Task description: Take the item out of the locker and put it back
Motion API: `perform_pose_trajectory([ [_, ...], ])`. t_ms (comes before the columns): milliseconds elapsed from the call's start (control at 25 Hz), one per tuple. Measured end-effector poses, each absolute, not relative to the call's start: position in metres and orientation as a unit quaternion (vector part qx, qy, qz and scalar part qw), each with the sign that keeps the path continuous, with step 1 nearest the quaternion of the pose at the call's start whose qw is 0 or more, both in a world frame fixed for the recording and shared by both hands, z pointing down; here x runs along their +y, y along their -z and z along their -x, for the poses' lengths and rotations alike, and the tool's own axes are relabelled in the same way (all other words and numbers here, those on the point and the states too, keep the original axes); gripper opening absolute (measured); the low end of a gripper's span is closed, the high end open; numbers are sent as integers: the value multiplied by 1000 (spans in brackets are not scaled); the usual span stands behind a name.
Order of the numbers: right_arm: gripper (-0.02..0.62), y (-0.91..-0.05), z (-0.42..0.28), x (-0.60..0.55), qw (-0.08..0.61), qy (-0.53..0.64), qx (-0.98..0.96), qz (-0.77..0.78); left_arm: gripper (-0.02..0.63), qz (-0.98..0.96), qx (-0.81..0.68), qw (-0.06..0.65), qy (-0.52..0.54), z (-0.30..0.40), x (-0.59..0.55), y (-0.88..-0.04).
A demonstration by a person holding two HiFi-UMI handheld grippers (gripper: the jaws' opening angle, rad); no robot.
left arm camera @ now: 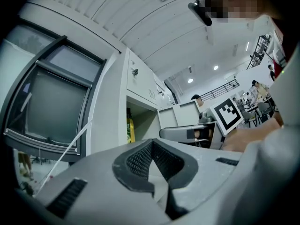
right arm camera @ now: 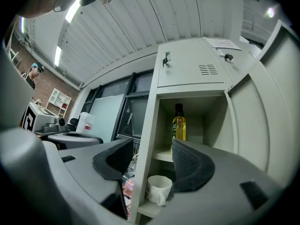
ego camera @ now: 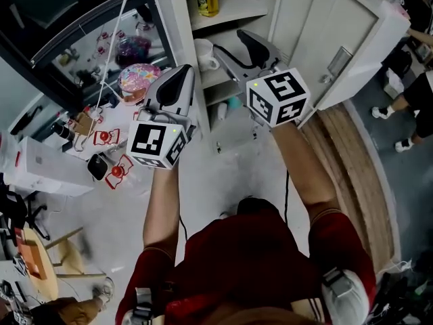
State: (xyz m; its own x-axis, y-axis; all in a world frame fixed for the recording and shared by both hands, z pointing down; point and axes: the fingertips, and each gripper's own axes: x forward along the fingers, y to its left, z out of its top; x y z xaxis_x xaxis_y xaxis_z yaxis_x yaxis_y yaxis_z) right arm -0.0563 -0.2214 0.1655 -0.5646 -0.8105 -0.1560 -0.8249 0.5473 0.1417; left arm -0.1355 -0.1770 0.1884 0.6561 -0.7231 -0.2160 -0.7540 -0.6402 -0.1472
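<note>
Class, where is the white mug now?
The mug stands in the open locker, low centre in the right gripper view, on the shelf just below the yellow bottle.

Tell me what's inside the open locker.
A yellow bottle stands on the upper shelf, a white mug on the shelf below. The right gripper covers the rest lower down.

Ceiling lights glare brightly; fisheye edges darken, warp.
</note>
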Motion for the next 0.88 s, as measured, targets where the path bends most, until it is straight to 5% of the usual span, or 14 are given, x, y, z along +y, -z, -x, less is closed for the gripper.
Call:
perform_pose_trajectory([
  [880,242,-143,28,-292,36,-113,913,390,6,844,520,115,-68,108,-217,-170],
])
